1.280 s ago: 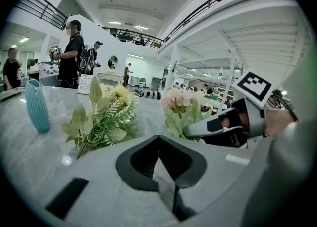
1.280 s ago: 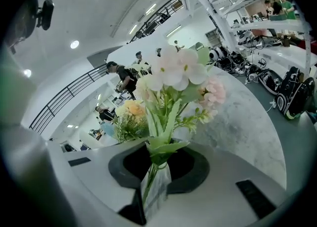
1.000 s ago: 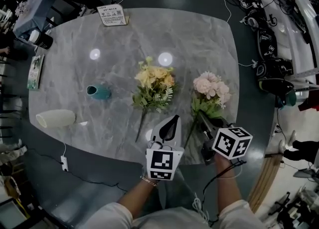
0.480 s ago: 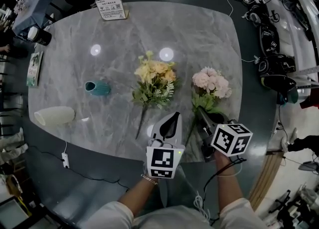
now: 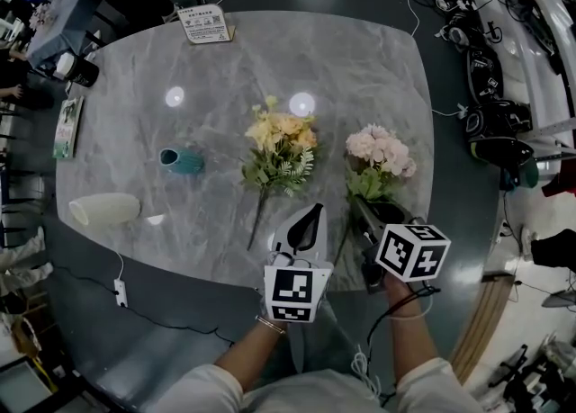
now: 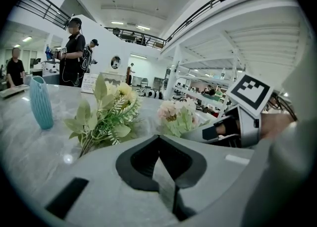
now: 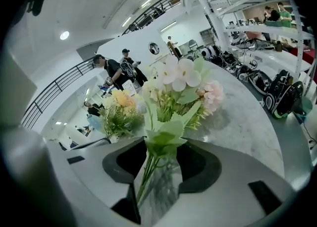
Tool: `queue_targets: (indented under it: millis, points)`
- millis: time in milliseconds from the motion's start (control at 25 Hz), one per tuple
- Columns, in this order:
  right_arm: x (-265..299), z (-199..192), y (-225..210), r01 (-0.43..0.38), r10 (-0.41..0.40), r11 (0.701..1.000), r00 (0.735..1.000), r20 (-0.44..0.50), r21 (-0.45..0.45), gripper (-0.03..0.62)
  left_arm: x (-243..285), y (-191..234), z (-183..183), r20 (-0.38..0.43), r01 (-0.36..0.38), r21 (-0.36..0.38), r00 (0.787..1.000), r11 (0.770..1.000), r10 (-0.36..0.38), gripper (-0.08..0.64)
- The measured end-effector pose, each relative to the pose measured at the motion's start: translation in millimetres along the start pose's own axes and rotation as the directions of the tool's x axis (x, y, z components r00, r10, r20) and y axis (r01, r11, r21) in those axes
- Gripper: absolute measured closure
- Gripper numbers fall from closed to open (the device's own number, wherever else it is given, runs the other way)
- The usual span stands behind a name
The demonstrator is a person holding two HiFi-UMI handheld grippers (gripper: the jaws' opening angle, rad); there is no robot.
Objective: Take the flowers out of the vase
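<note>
Head view: a printed card (image 5: 205,24) lies at the table's (image 5: 360,69) upper left, its writing too small to read. The yellow flowers (image 5: 281,146) lie at centre and the pink flowers (image 5: 380,157) right of them. A teal vase (image 5: 182,161) and a white vase (image 5: 103,210) are at left. The left gripper (image 5: 314,211) is closed and empty. Only the right gripper view shows the right gripper (image 7: 159,166) clearly: its jaws have just been opening and stand wide about the pink stems.
</note>
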State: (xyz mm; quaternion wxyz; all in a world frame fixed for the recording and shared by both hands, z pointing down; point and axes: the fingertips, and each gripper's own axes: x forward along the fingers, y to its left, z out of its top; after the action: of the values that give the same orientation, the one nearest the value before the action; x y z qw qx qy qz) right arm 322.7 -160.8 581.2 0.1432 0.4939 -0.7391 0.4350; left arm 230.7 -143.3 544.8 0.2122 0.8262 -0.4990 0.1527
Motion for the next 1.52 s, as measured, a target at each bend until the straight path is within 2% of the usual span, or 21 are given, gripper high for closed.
queue_targets:
  millis: [320,600,1160,1520]
  points:
    - [-13.7,-0.2,-1.1,0.015,-0.015,1.0,1.0,0.016,0.018,0.402,-10.4,-3.6,4.0,0.007,-0.003,0.006,1.0,1.0,0.003,0.551]
    - [-33.2,2.3,-2.0,0.04,-0.04,0.999,0.998,0.045,0.016,0.399,-25.8,-1.8,7.0,0.015,-0.012,0.022,1.0,1.0,0.012,0.551]
    - [-82.3,27.4,27.4,0.093,-0.088,0.995,0.98,0.179,-0.023,0.404,-73.1,2.7,44.1,0.083,-0.047,0.059,0.996,0.997,0.042,0.551]
    - [-120.0,30.2,59.6,0.115,-0.1,0.992,0.96,0.262,-0.043,0.502,-113.0,1.8,74.6,0.146,-0.063,0.075,0.988,0.995,0.052,0.551]
